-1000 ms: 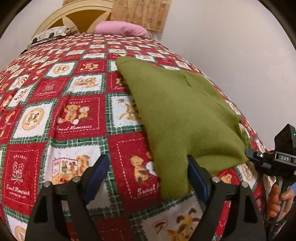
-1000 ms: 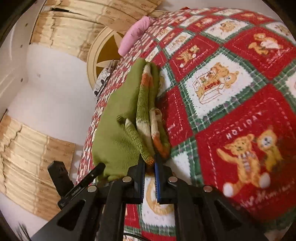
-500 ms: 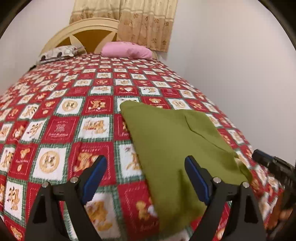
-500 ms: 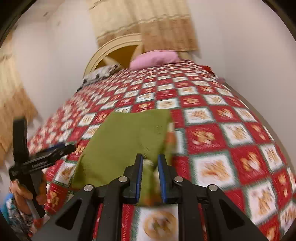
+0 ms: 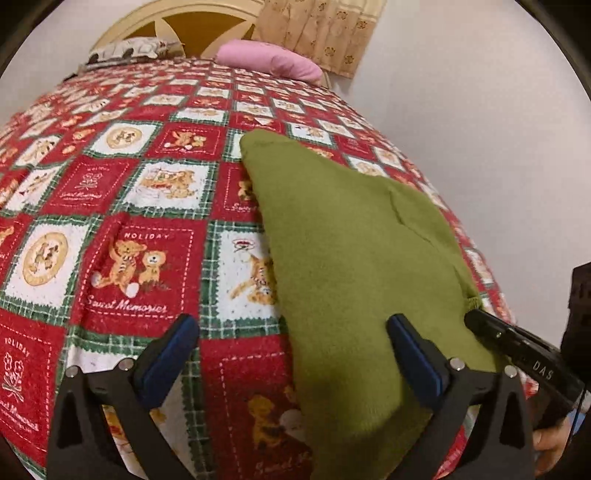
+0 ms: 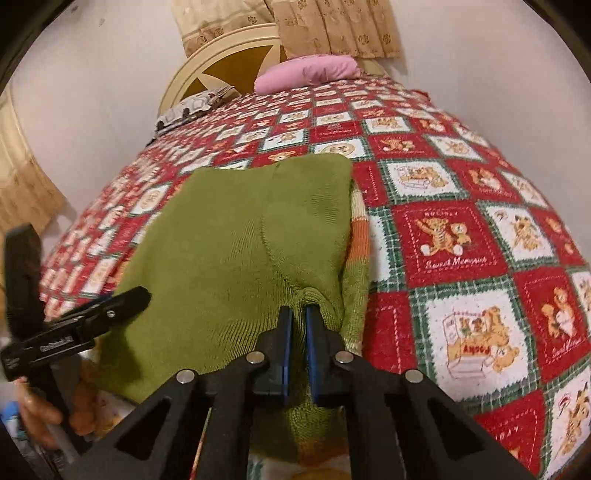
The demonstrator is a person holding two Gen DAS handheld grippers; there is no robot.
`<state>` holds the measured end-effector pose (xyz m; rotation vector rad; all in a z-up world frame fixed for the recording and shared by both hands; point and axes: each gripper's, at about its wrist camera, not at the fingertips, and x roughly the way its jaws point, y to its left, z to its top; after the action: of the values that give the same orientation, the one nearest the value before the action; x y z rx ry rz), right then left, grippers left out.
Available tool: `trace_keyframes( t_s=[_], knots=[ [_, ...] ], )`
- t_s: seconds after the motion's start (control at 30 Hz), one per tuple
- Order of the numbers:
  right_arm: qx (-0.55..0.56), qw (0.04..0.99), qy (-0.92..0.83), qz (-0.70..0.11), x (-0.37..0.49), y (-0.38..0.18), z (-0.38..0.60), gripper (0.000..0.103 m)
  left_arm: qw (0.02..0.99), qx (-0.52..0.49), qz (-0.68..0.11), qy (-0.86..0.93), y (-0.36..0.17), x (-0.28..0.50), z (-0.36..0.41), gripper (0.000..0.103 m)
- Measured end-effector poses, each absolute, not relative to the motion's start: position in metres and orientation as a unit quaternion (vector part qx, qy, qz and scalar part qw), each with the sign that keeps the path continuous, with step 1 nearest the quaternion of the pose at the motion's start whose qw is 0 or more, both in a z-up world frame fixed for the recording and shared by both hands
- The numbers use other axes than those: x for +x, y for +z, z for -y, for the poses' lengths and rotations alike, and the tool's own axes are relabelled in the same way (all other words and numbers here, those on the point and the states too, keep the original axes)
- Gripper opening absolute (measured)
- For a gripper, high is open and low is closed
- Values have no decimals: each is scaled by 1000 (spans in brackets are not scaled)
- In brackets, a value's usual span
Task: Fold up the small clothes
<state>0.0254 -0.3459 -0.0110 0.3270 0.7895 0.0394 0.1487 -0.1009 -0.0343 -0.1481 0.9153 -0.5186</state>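
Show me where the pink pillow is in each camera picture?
Left wrist view: the pink pillow lies at the top middle, at the bed's far end, just under the curtain.
Right wrist view: it lies top middle, again under the curtain.
Shared landmark: the cream headboard, left of the pillow in both.

A matt, ribbed knit is seen in the green garment (image 6: 236,251). The bedspread (image 5: 140,229) is made of soft printed cloth.

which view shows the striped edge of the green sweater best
The right wrist view. There the orange and cream striped edge runs along the right side of the green sweater, beside where the right gripper pinches the knit. The left wrist view shows only plain green fabric; no stripes are visible.
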Motion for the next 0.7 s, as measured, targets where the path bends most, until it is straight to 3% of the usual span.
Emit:
trace_keyframes(
  t_s=[0.07, 0.1, 0.13, 0.2, 0.33, 0.5, 0.7],
  knots=[
    [193, 914, 25, -356, 17, 3, 358, 12, 860, -93, -429, -259, -22, 151, 90, 103],
    [204, 917, 21, -342, 14, 9, 365, 24, 864, -101, -422, -257, -17, 153, 88, 103],
    [218, 920, 16, -327, 12, 15, 373, 50, 868, -116, -412, -253, -11, 157, 84, 103],
    [246, 921, 12, -302, 14, 20, 388, 73, 867, -130, -410, -253, -6, 168, 85, 103],
    [244, 909, 17, -337, 52, 10, 399, 73, 854, -147, -424, -265, -11, 198, 103, 102],
    [224, 897, 31, -380, 95, -17, 402, 73, 816, -180, -474, -277, -45, 221, 118, 93],
    [210, 889, 74, -401, 118, -46, 396, 76, 836, -121, -438, -308, -51, 205, 125, 93]
  ],
)
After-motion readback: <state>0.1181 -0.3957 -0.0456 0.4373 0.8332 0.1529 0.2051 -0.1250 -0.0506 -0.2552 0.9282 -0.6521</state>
